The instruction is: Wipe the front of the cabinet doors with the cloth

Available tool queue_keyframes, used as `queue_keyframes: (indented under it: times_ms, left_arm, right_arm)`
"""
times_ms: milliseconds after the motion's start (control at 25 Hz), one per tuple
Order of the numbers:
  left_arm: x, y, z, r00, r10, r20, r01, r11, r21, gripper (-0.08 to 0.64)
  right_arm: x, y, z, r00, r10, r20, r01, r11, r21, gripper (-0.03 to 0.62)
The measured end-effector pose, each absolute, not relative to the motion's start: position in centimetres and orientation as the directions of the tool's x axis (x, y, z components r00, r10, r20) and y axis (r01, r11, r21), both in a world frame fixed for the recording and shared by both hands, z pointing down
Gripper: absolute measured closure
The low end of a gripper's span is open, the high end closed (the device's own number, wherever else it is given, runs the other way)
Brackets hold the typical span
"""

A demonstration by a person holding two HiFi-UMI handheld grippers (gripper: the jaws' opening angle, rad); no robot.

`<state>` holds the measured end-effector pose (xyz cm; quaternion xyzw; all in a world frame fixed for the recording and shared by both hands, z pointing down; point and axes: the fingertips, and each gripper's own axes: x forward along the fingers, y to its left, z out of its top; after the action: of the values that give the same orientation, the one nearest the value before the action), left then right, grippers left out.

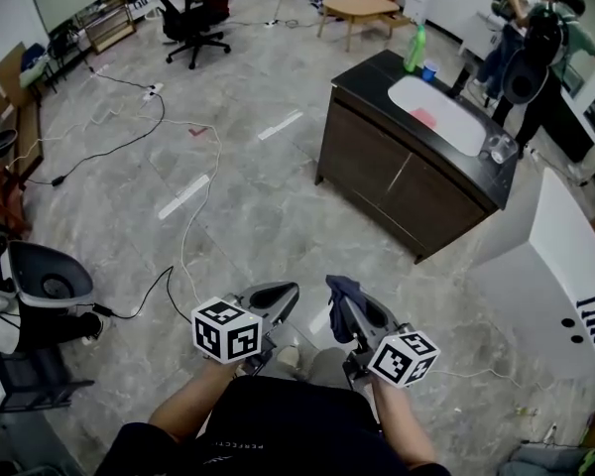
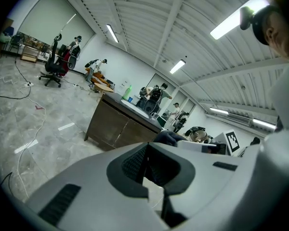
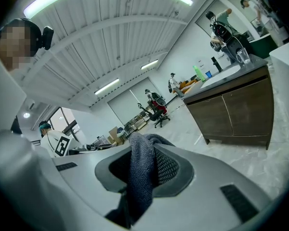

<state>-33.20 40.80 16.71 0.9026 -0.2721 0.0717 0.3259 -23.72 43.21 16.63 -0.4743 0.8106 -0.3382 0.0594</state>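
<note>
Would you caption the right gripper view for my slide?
Right gripper clamps a dark grey-blue cloth; brown wooden cabinet stands ahead.

Bright, even light from ceiling strip lights (image 2: 233, 20), tubes overexposed. Soft shadows on floor (image 1: 228, 167). Gripper views strongly curved, corners black, near foreground soft.

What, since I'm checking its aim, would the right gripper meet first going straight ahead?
Likely only bare floor: the right gripper, holding the cloth, points left of the cabinet. Depth is unclear.
</note>
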Motion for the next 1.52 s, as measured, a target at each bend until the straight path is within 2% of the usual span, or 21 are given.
queue_keyframes:
  times_ms: [480,1080,1320,1520]
  left_arm:
    - [-33.1,35.1,18.0,0.815,-0.476,0.330,-0.574,-0.588,0.570,0.560]
    - [-24.5,24.3,16.8,0.796,-0.495,0.349,-0.604,-0.604,0.520,0.560]
    - [-21.5,22.3,16.2,0.817,-0.475,0.326,-0.576,-0.640,0.509,0.560]
    - [-20.3,21.0,16.8,0.809,-0.452,0.375,-0.586,-0.664,0.464,0.560]
  right_arm:
    - [-22.7,37.0,16.9,-0.560,-0.794,0.237,-0.727,0.334,-0.600,0.508]
    - [-15.3,25.7,16.7,-0.617,-0.758,0.214,-0.686,0.384,-0.618,0.508]
    - [-13.3,23.0,16.9,-0.640,-0.741,0.206,-0.670,0.406,-0.622,0.508]
    - [-12.3,21.2,17.2,-0.637,-0.743,0.203,-0.665,0.398,-0.632,0.508]
